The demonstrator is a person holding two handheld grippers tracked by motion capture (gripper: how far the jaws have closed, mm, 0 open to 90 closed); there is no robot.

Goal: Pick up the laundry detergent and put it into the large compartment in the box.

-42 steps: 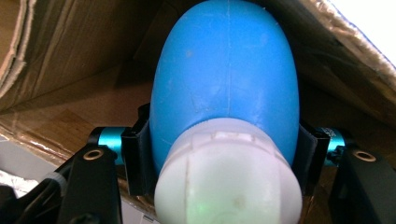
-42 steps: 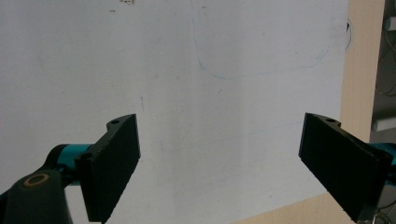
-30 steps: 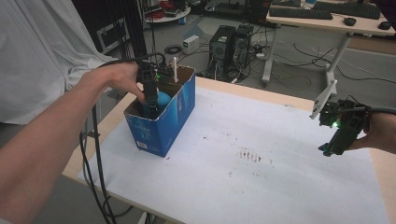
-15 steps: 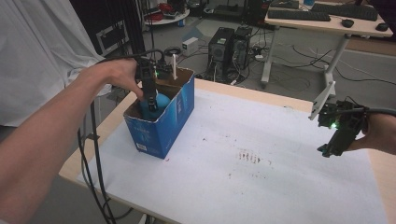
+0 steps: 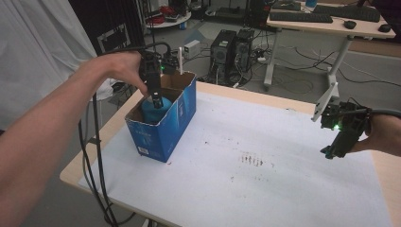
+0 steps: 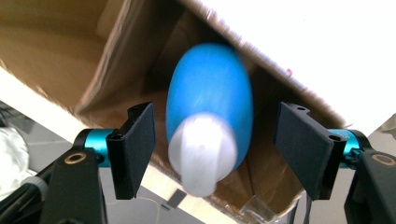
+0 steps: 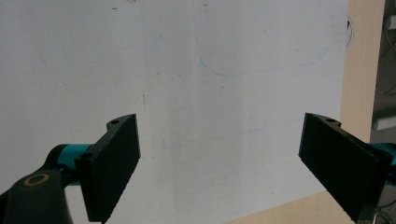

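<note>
Room: workshop floor beyond the table, strewn with cables; a white sheet [image 5: 33, 52] hangs at far left, two computer towers [image 5: 235, 49] stand on the floor behind the table, and a desk [image 5: 326, 21] with a keyboard and mouse sits at upper right.
Surface: table [image 5: 392, 189] with a pale wood rim, covered almost wholly by white paper [image 5: 265, 142]; the paper carries small dark specks near its middle and, in the right gripper view, a faint blue curved pen line.
Left arm: forearm comes in from the lower left of the high view and crosses above the table's left corner, with black cables hanging below it.
Box: blue carton [image 5: 163, 120] with an open top and brown inside, standing on the paper near the table's left edge.
Bottle: blue body with a white cap [image 6: 205, 140], inside the box; the cap end points toward the gripper camera and looks blurred.
Left gripper: [image 5: 156, 97] points down into the box mouth; its jaws stand part open on either side of the bottle, with a clear gap between each pad and the bottle, so nothing is gripped.
Middle: bare paper between box and right hand, well apart from both.
Right gripper: [image 5: 338, 146] held above the paper by the table's right edge, jaws spread wide with nothing between them but paper below.
</note>
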